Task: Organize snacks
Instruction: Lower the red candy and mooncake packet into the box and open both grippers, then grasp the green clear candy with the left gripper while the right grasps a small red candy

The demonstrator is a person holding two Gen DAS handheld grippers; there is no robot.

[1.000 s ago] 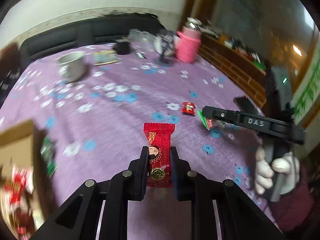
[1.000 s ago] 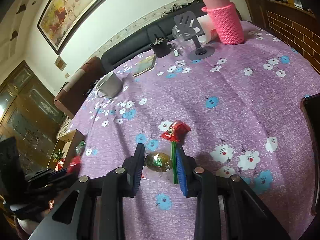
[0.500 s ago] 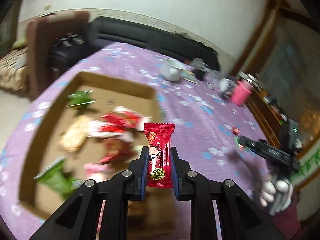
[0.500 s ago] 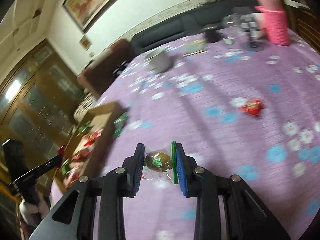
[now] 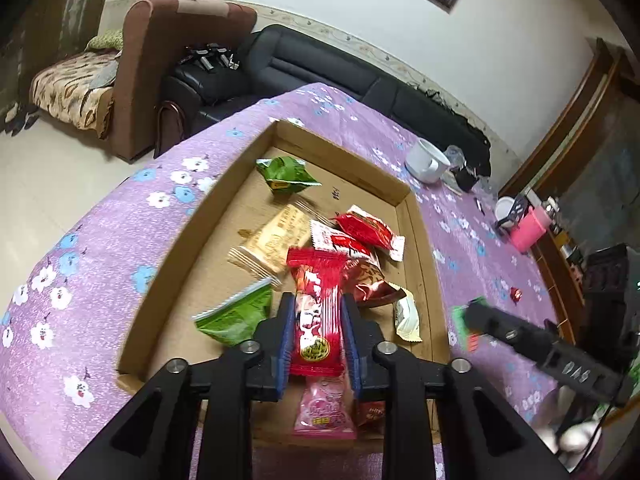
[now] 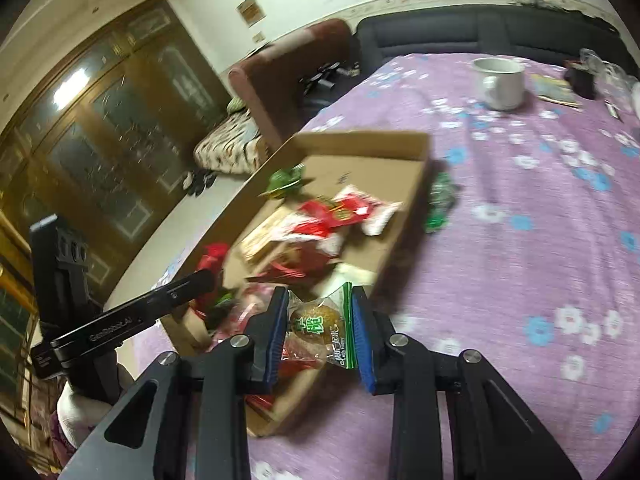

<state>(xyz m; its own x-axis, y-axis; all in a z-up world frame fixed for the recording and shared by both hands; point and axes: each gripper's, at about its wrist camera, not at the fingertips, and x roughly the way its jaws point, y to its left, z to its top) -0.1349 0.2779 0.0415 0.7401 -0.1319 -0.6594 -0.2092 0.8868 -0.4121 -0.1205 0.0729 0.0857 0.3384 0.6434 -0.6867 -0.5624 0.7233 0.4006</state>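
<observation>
My left gripper [image 5: 316, 332] is shut on a red candy packet [image 5: 318, 312] and holds it over the near part of a shallow cardboard box [image 5: 240, 168] with several snack packets in it. My right gripper [image 6: 320, 328] is shut on a clear packet with a green edge and a brown round snack [image 6: 318, 322], held over the box's near right edge [image 6: 416, 196]. Each gripper shows in the other's view: the right one [image 5: 466, 326] to the right of the box, the left one [image 6: 208, 268] at the box's left with the red packet.
A purple flowered tablecloth [image 5: 100, 248] covers the table. A green packet [image 6: 440, 200] lies outside the box wall. A small red candy [image 5: 516, 294] lies on the cloth. A white mug [image 5: 428, 160], a pink cup [image 5: 528, 232] and small items stand at the far end.
Both grippers have swung from the middle of the table to the cardboard box, each still holding its packet. The left gripper now hangs lower over the box.
</observation>
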